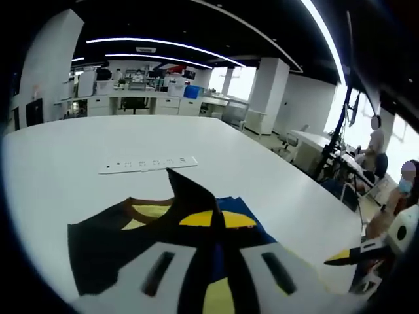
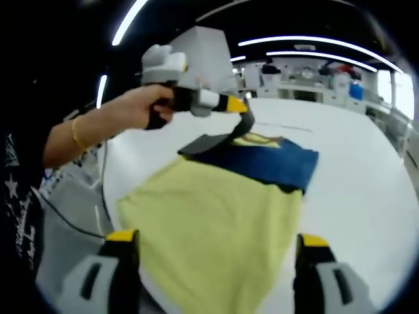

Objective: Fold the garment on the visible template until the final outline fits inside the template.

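Mid-fold step. Right gripper (image 2: 213, 258) hangs with jaws spread, empty, over the yellow template (image 2: 209, 229) on the white table (image 2: 366, 190). Farther off, left gripper (image 2: 241, 108) pinches a black corner of the garment (image 2: 262, 157) (dark, partly on template), lifted. Next: carry that corner inward, lay flat.

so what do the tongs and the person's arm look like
Both tongs are pale grey with dark slots and yellow tips. The left tongs carry a white-grey block behind yellow-black ends. The right tongs are yellow-capped. The arm wears a thin bangle and a black star-printed sleeve.
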Demonstrator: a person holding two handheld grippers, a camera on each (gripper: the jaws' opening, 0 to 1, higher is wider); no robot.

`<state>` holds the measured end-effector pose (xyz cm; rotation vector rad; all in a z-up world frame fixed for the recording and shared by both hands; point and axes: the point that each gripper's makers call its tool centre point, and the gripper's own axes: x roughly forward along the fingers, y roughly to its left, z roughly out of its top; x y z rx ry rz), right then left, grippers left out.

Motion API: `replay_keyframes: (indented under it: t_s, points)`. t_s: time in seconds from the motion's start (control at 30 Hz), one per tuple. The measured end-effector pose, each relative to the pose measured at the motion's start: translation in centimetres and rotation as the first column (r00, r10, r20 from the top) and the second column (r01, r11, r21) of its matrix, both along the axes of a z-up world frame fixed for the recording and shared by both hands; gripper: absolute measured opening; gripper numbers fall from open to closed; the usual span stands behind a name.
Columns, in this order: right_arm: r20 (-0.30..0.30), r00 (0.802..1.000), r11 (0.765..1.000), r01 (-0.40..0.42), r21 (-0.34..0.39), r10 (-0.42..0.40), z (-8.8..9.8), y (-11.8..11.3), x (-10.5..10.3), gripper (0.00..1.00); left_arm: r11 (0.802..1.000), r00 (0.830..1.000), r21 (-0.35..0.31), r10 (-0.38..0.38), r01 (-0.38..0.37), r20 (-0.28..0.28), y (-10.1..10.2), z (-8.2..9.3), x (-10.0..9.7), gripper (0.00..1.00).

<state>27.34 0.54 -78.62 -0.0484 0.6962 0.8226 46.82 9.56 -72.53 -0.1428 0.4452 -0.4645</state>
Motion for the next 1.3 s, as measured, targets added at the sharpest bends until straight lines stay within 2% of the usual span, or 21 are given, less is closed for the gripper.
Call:
replay_keyframes:
  t_s: [0.3, 0.6, 0.73, 0.9, 1.0, 1.07, 1.2, 1.3]
  points:
    - [-0.003, 1.000, 1.000, 0.012, -0.005, -0.012, -0.3, -0.2, 0.1, 0.99, 0.998, 0.998, -0.006, -0.057, 0.057, -0.012, -2.8, -1.0, -0.3, 0.00]
    - [-0.002, 1.000, 1.000, 0.016, 0.000, -0.016, -0.3, -0.2, 0.2, 0.99, 0.993, 0.993, 0.025, -0.117, 0.117, -0.020, -5.0, -2.8, -1.1, 0.00]
    - [-0.005, 1.000, 1.000, 0.019, 0.001, -0.019, -0.4, -0.1, 0.2, 0.99, 0.990, 0.990, 0.049, -0.133, 0.135, -0.043, -5.7, -4.1, -1.1, 0.00]
    - [-0.010, 1.000, 1.000, 0.023, 0.004, -0.023, -0.6, -0.1, 0.1, 0.99, 0.977, 0.978, 0.071, -0.194, 0.199, -0.074, -7.0, -5.9, -1.9, 0.02]
    - [-0.014, 1.000, 1.000, 0.021, -0.002, -0.021, -0.7, -0.2, 0.0, 0.99, 0.969, 0.972, 0.083, -0.227, 0.232, -0.059, -7.5, -6.1, -2.6, 0.10]
    - [-0.015, 1.000, 1.000, 0.018, -0.001, -0.018, -0.8, -0.4, -0.1, 0.99, 0.960, 0.970, 0.140, -0.239, 0.243, -0.049, -7.2, -6.3, -2.7, 0.17]
    - [-0.028, 1.000, 1.000, 0.006, 0.019, -0.006, -0.7, -0.3, -0.3, 0.99, 0.957, 0.965, 0.125, -0.259, 0.262, -0.041, -7.3, -5.9, -3.2, 0.31]
    - [-0.035, 0.999, 1.000, -0.023, 0.014, 0.024, -0.7, -0.3, -0.5, 0.99, 0.947, 0.957, 0.141, -0.289, 0.288, -0.013, -6.8, -4.9, -3.7, 0.44]
